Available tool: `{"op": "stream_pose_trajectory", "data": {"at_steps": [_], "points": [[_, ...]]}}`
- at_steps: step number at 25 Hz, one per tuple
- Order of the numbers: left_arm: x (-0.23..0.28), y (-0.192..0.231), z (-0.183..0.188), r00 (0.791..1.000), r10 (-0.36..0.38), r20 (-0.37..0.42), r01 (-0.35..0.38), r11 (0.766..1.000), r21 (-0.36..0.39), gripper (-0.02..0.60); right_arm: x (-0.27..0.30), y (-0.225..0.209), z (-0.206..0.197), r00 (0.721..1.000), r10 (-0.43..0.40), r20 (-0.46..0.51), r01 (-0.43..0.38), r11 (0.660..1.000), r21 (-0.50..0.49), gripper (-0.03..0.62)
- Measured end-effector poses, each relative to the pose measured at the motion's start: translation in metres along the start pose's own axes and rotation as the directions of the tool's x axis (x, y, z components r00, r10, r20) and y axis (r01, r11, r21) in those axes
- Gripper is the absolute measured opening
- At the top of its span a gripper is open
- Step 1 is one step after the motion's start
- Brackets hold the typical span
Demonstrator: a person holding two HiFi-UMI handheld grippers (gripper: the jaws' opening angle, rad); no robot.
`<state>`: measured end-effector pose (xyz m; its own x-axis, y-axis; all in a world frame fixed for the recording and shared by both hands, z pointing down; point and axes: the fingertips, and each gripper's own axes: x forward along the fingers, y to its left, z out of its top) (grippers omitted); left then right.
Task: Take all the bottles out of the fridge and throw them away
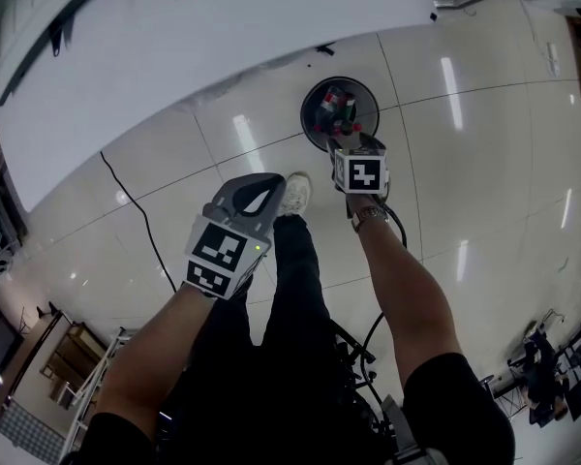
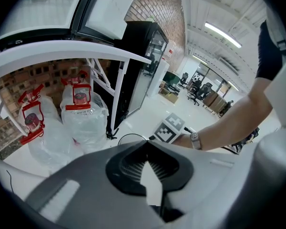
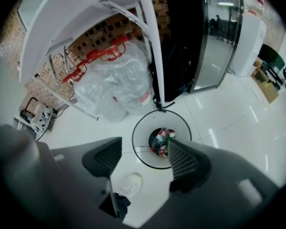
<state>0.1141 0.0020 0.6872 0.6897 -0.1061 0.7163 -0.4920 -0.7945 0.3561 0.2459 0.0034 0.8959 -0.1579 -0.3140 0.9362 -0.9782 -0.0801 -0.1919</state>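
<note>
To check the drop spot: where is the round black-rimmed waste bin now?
Head view: the round black-rimmed waste bin stands on the white floor at upper centre, below the open right gripper.

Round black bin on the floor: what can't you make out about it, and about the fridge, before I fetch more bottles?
- Round black bin: the bottles inside are too small and jumbled to count. One jaw of the open right gripper covers part in the right gripper view.
- Black glass-door fridge: interior dark in the right gripper view, side-on in the left gripper view. Whether bottles remain cannot be told.
</note>
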Motion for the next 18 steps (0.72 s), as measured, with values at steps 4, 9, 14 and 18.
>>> {"op": "stream_pose_trajectory", "data": {"at_steps": [4, 9, 14, 18], "points": [[-0.013, 0.001, 0.013, 0.999, 0.018, 0.034, -0.019, 1.000, 0.011, 0.003, -0.024, 0.013, 0.007, 1.000, 0.008, 0.022, -0.008, 1.000, -0.015, 0.304], [-0.041, -0.006, 0.032, 0.996, 0.040, 0.078, -0.042, 0.999, 0.020, 0.003, -0.070, 0.038, 0.022, 0.996, 0.035, 0.081, -0.030, 0.998, -0.063, 0.284], [-0.081, -0.012, 0.053, 0.986, 0.081, 0.147, -0.083, 0.996, 0.007, 0.003, -0.133, 0.073, 0.048, 0.981, 0.081, 0.175, -0.058, 0.990, -0.128, 0.273], [-0.119, -0.014, 0.074, 0.964, 0.135, 0.227, -0.137, 0.991, -0.007, 0.003, -0.192, 0.112, 0.084, 0.949, 0.150, 0.278, -0.083, 0.968, -0.238, 0.254]]}}
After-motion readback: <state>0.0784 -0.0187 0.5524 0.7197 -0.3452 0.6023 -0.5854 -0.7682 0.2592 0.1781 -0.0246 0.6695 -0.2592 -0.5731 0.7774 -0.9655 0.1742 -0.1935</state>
